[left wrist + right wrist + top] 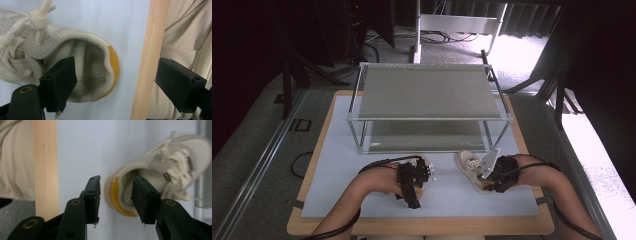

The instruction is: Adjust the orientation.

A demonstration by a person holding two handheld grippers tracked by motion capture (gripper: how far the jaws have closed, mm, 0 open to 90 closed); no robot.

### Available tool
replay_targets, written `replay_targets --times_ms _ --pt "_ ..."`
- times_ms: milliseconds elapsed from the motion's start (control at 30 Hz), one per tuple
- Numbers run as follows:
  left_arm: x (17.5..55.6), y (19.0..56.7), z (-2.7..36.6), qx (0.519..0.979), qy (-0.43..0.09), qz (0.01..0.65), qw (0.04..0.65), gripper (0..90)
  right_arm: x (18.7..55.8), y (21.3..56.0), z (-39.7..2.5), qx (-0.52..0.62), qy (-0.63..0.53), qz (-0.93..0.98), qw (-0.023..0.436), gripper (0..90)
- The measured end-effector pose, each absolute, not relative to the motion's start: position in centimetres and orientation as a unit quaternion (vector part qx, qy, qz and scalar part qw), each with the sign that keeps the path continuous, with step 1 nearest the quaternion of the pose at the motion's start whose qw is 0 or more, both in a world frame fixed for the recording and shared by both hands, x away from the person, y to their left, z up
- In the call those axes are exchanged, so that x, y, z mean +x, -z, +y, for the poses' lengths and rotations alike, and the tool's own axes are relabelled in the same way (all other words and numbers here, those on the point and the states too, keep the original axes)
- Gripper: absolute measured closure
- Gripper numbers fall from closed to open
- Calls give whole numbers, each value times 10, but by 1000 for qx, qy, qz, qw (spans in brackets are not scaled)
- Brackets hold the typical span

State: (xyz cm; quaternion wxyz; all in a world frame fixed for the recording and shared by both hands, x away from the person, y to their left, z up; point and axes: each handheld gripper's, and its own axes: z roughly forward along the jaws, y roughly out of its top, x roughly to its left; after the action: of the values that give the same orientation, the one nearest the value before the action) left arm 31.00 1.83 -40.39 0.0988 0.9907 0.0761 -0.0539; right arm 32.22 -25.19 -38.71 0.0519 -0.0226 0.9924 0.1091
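Left tool (115, 85) gapes wide, one jaw inside the left shoe (82, 67) on the counter (377, 200). Right tool (116, 200) straddles the right shoe (160, 177) heel, half open. Advise closing squarely on each heel collar before lifting.

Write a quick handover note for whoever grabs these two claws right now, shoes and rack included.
Left claw: open, one jaw inside the heel opening of the left shoe, the other outside past the table edge; not clamped.
Right claw: open, jaws straddling the heel of the right shoe, one inside the opening, one outside; not closed yet.
Both cream shoes lie on the grey mat, in front of the two-shelf rack.
Done: both claws are lined up at the heels.
Left: close on each heel and lift; probably the shoes go onto the rack, whose shelves hold nothing so far.
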Motion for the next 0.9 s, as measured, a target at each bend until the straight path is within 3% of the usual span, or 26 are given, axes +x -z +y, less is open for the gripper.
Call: replay_targets --times_ms 400,900 --pt "310 405 20 991 52 74 103 163 326 407 -238 -30 -60 997 39 729" --pt "308 405 19 991 48 75 102 164 313 396 -211 -10 -109 993 50 775"
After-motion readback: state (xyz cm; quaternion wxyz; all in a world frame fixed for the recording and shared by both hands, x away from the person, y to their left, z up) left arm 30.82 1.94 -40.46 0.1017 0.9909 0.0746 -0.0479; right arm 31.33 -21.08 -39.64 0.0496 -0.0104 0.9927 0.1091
